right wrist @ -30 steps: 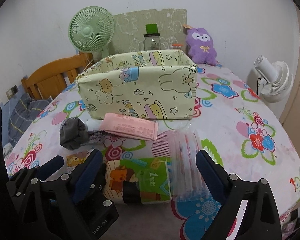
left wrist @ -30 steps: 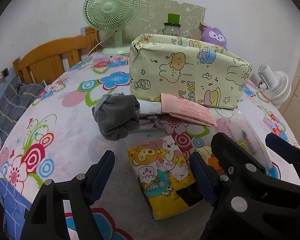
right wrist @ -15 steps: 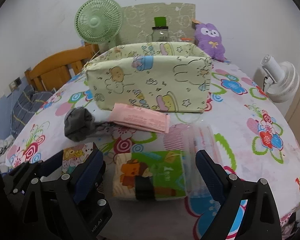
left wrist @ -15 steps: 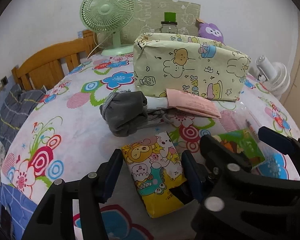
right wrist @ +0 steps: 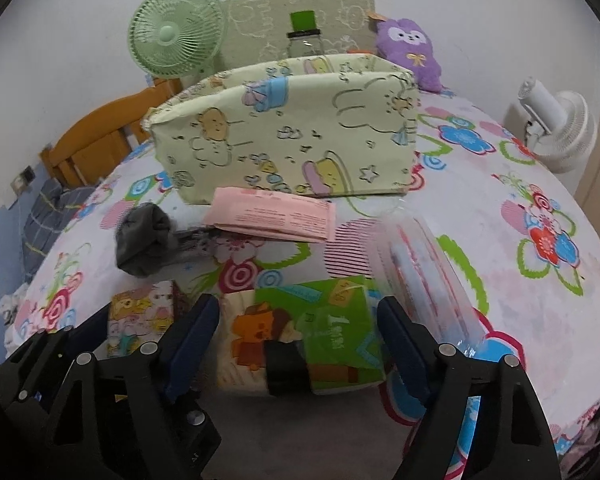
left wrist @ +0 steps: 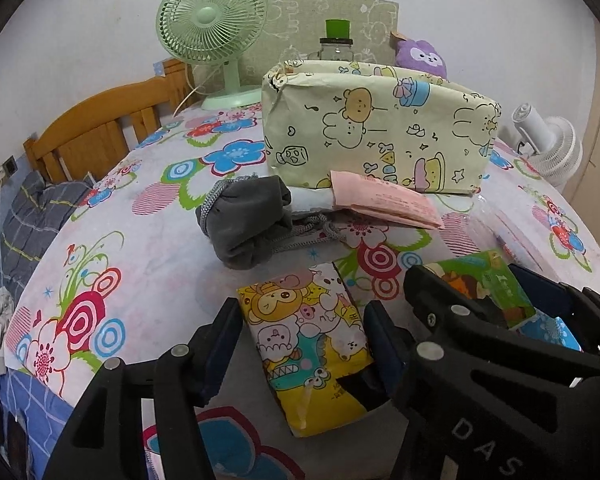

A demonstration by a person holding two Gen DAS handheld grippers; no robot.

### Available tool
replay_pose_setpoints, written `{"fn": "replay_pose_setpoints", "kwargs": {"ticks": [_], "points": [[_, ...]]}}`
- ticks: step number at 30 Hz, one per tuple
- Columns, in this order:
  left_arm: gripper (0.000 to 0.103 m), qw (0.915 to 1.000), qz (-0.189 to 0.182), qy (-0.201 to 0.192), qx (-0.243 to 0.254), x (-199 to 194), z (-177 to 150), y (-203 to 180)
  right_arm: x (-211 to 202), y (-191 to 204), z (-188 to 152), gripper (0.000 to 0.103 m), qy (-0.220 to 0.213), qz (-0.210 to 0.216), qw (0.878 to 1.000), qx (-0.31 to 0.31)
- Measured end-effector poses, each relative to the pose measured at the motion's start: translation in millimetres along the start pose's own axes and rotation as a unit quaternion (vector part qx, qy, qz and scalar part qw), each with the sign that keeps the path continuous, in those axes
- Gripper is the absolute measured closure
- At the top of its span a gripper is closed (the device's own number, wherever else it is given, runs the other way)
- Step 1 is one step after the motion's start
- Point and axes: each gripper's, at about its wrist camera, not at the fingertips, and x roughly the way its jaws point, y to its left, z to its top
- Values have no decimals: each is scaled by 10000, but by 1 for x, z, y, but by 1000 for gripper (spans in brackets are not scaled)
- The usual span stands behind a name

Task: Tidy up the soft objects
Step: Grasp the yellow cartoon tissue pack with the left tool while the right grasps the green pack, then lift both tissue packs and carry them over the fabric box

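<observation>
A yellow cartoon tissue pack (left wrist: 306, 344) lies between the fingers of my left gripper (left wrist: 300, 344), which close in on both its sides. A green tissue pack (right wrist: 304, 340) lies between the fingers of my right gripper (right wrist: 300, 340), close on both sides. Both packs rest on the flowered table. The green pack (left wrist: 484, 284) and the right gripper show at right in the left wrist view. Behind lie a grey sock bundle (left wrist: 248, 220), a pink packet (left wrist: 384, 200), a clear plastic pack (right wrist: 424, 272) and a pale yellow cartoon fabric bin (right wrist: 292, 136).
A green fan (left wrist: 212, 28), a green-capped jar (right wrist: 304, 36) and a purple plush (right wrist: 410, 52) stand behind the bin. A white fan (right wrist: 556, 124) is at the right edge. A wooden bed frame (left wrist: 100, 132) and dark bedding (left wrist: 32, 220) lie left of the table.
Both grippers have moved forward and down over their tissue packs, and their fingers have narrowed around them.
</observation>
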Motion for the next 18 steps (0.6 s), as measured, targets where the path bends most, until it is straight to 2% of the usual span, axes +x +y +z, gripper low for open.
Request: {"fn": "replay_pose_setpoints", "kwargs": {"ticks": [2,8,18], "points": [[39,10000,5,0,-13,0,1,0,1,-1,0,26,20,99,9999,46],[48,10000,-35,-14,13,-1,0,-3,-1,3,0,30,-26,82,10000,-18],[51,9999,-85,-32,-84,-7,8,-5,-7,-2,7,32,-52,196,9998,88]]}}
